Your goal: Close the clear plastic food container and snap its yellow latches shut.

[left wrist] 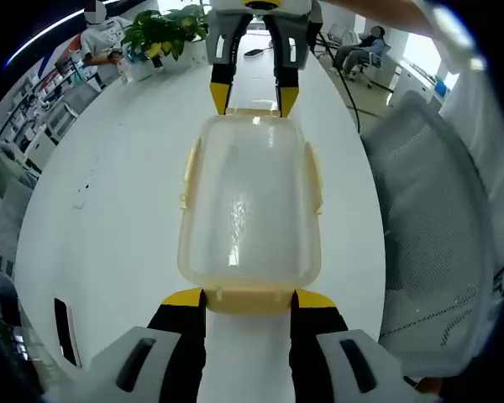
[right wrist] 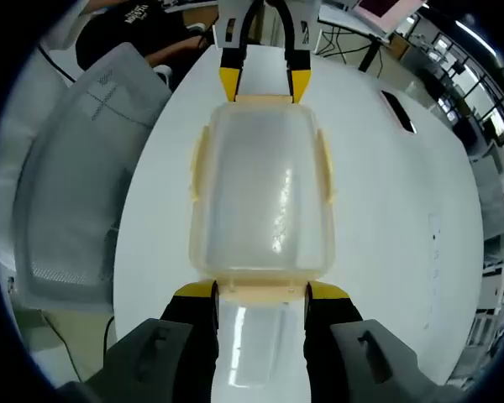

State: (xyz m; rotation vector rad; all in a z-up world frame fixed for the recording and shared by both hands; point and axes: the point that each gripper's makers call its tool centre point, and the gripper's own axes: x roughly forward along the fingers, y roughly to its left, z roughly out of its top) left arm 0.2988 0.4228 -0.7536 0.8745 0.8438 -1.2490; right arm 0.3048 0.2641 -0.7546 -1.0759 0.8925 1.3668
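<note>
White table (left wrist: 109,210) — bears the clear container (left wrist: 250,210), lid already on, lying between my two claws. My left gripper (left wrist: 249,299) and right gripper (right wrist: 260,291) each straddle an end latch (left wrist: 249,298), jaws narrow; side latches (left wrist: 314,176) seemingly unsnapped.

We see a clear plastic food container (left wrist: 250,201) with a frosted, see-through lid and pale yellow latches (left wrist: 249,299) on a plain white table (left wrist: 118,218). Our left gripper (left wrist: 249,295) and right gripper (right wrist: 261,290) are black with bright yellow tips and grey housings. The mesh-backed chair (left wrist: 437,252) is light grey, finely dotted; the potted plant (left wrist: 161,35) is green.
</note>
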